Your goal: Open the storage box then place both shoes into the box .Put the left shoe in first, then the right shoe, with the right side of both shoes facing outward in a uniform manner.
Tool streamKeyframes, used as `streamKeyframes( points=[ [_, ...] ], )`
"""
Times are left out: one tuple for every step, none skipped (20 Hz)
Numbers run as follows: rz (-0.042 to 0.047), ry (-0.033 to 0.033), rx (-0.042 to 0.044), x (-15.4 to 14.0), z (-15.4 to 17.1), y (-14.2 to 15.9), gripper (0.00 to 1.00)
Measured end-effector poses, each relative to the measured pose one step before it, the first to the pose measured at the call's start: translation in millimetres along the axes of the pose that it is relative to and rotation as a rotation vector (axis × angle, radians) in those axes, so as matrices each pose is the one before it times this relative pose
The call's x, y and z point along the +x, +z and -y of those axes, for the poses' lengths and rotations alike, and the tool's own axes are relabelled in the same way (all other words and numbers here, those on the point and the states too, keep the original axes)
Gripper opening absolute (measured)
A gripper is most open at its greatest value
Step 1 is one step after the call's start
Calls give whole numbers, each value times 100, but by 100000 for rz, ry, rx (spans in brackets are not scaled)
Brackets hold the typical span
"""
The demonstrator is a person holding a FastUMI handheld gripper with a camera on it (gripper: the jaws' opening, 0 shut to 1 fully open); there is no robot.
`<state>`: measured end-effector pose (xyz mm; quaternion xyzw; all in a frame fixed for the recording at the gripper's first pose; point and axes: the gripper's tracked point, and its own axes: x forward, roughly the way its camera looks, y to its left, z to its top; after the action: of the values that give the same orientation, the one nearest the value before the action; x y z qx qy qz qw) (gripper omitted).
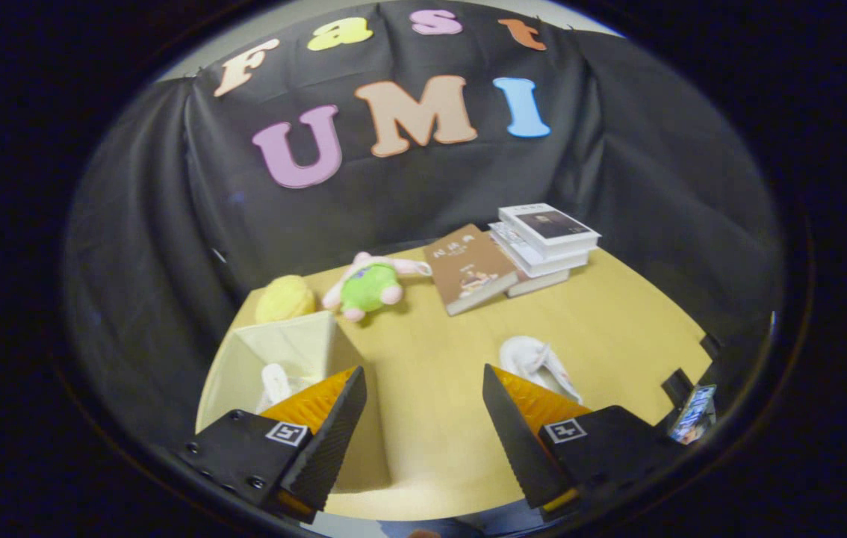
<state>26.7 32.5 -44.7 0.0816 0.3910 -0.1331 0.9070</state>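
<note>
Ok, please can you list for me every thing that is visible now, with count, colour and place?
storage box: 1, cream, open, on the table behind the left finger
shoe in the box: 1, white, inside the storage box
shoe on the table: 1, white, just beyond the right finger
yellow plush: 1, yellow, behind the box
plush toy: 1, green and pink, right of the yellow plush
brown book: 1, brown, leaning on the book stack
book stack: 1 stack, mostly white, far right part of the table
table: 1, yellow-tan
claw: 1, black with orange, fingers wide open, holding nothing
</note>
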Motion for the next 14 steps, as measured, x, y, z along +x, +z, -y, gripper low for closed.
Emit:
streamKeyframes(
  points=[
    [-3301, -5005, 46, 1068, 2164, -1162, 99],
    [-3407, -3847, -4, 1094, 1850, -1000, 99],
    [-3686, -3401, -16, 1106, 1585, -862, 99],
    [-3821, -3089, -482, 1004, 1632, -959, 99],
    [-3236, -3084, -1094, 928, 1450, -630, 99],
    [-3541, -2749, -1489, 688, 1258, -716, 99],
    [-3128, -2733, -2432, 926, 960, -639, 99],
    [-2904, -3132, -2833, 759, 1001, -508, 99],
    [-2035, -2770, -3108, 749, 753, -282, 99],
    [-1722, -2210, -2768, 652, 561, -156, 99],
    [-1082, -1149, -2497, 653, 176, -51, 99],
    [-1118, -701, -2460, 601, 94, -3, 99],
    [-786, -283, -2552, 736, -77, 104, 99],
    [-934, -925, -2860, 609, 19, 176, 98]
  ],
)
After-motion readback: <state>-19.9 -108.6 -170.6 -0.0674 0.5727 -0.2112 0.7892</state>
